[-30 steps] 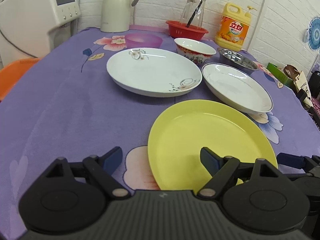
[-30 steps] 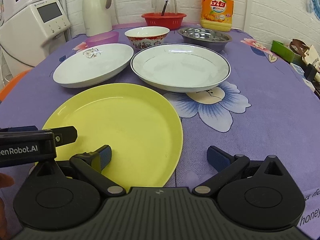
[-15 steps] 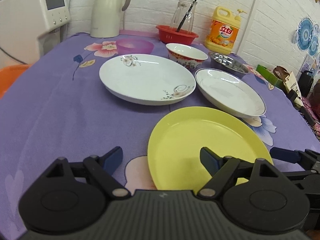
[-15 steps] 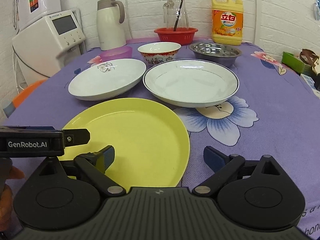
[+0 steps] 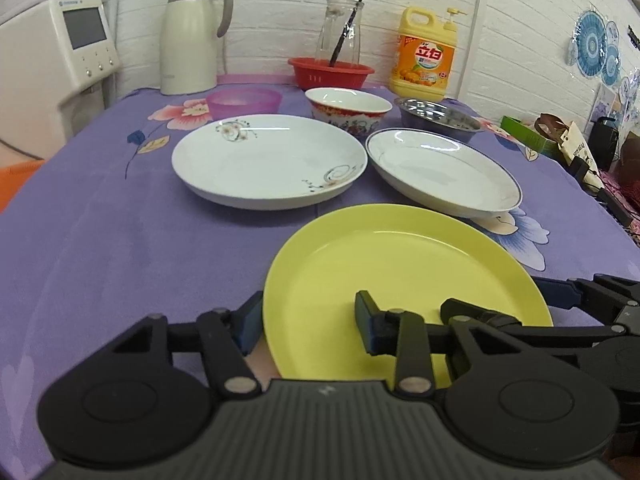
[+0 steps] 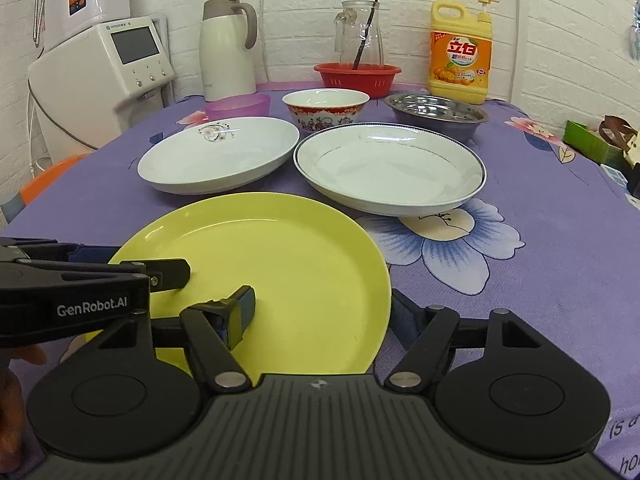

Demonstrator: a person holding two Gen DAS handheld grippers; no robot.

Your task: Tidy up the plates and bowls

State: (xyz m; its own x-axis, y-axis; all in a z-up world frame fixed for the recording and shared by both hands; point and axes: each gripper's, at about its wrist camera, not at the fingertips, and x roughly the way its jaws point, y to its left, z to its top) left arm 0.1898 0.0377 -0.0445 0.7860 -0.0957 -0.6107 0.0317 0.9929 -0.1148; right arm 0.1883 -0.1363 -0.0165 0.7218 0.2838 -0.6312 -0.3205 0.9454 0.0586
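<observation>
So the yellow plate (image 5: 400,272) sits flat on the bench right in front, its left rim between the left gripper (image 5: 308,316)'s part-open fingers, right gripper (image 6: 320,312) straddling the right rim, neither clamped yet.

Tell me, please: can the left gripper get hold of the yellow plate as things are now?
Probably yes. The left gripper is open and already straddles the near left rim of the yellow plate, one finger outside and one over the plate. The right gripper straddles the opposite rim, apart from it, so nothing blocks closing.

home kitchen | dish soap bottle (image 6: 460,64) | thermos jug (image 6: 227,46) | floral tablecloth (image 6: 540,264)
</observation>
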